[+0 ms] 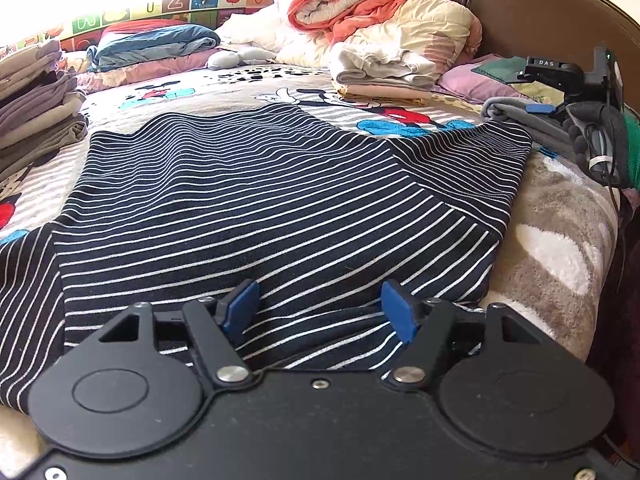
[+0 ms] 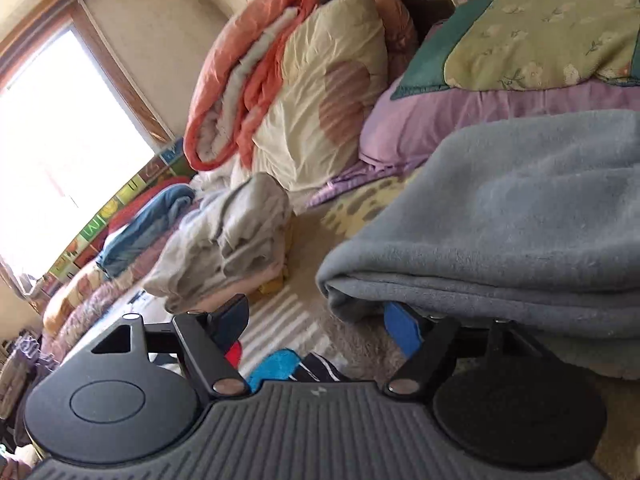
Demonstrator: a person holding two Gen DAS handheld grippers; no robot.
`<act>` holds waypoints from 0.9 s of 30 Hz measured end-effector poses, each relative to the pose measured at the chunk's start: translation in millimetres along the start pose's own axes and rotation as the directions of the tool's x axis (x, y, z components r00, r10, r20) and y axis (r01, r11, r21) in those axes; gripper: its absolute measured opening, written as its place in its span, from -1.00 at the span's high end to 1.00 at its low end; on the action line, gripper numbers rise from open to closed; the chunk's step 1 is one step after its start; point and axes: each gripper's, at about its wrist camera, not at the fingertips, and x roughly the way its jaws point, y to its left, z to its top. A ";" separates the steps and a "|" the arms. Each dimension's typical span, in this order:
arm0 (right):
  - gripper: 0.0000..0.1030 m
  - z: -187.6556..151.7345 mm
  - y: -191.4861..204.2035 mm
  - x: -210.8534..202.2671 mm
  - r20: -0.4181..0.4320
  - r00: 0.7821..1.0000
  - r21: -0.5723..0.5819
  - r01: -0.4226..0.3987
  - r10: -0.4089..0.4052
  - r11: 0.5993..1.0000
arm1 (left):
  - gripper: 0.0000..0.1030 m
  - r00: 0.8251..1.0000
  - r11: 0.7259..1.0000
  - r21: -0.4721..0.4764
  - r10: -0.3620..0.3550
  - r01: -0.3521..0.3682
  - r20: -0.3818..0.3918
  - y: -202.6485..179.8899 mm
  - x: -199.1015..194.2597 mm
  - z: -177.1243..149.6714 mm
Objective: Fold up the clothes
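A: Where is the garment, then?

B: The navy striped shirt [image 1: 280, 200] lies spread flat on the bed [image 1: 552, 216], over a cartoon-print sheet [image 1: 192, 96]; one sleeve trails off at the left edge of the left wrist view; its far right corner reaches almost to a folded grey fleece blanket [image 2: 500, 216].

A: And the left claw [image 1: 320, 308]?

B: It hangs low over the near hem of the shirt, jaws parted wide; the blue pads [image 1: 394, 312] stand apart with striped cloth showing between them, but neither pad pinches it; whether the tips touch the fabric I cannot tell.

A: The right claw [image 2: 316, 328]?

B: Also apart, holding nothing; its camera is tilted, so the room leans; its right-hand pad sits just under the front fold of the grey fleece blanket, though contact is unclear; between the fingers a corner of the striped shirt and the sheet's blue and red print show below. From the left wrist view the same claw appears at the far right, beside the blanket.

A: What else is on the bed?

B: A rolled orange and cream quilt [image 1: 372, 4] by the dark headboard [image 1: 540, 12]; a small pile of folded pale clothes [image 1: 384, 72] in front of it; a lilac pillow [image 2: 480, 120] with a yellow-green floral one on top; a stack of folded brown-grey garments [image 1: 36, 104] at the left edge; a blue and red bundle [image 1: 152, 42] near the window [image 2: 64, 136].
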 end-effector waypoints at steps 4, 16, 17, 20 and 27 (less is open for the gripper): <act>-0.48 -0.2 15.9 -13.4 -0.032 0.991 -0.060 -0.129 0.127 0.990 | -0.31 1.000 1.000 0.000 0.003 -0.003 0.001 -0.7 0.4 -0.1; -0.36 -15.4 -23.8 16.8 -0.125 0.991 0.156 -0.035 0.055 0.987 | -0.32 1.000 1.000 -0.002 -0.001 0.001 0.004 0.6 1.7 -0.1; -0.43 -14.3 -24.2 12.3 -0.104 0.994 0.158 -0.023 0.040 0.987 | -0.32 1.000 1.000 -0.002 -0.002 0.002 0.004 0.6 1.8 0.0; -0.46 -9.1 1.7 -6.3 -0.029 0.999 0.032 -0.032 0.033 0.999 | -0.34 1.000 1.000 -0.001 -0.002 0.002 0.004 0.5 2.3 0.2; -0.65 -46.8 63.2 5.7 -0.282 0.872 0.117 -0.382 0.400 0.917 | -0.35 1.000 1.000 0.001 -0.002 0.002 0.005 0.5 2.6 0.1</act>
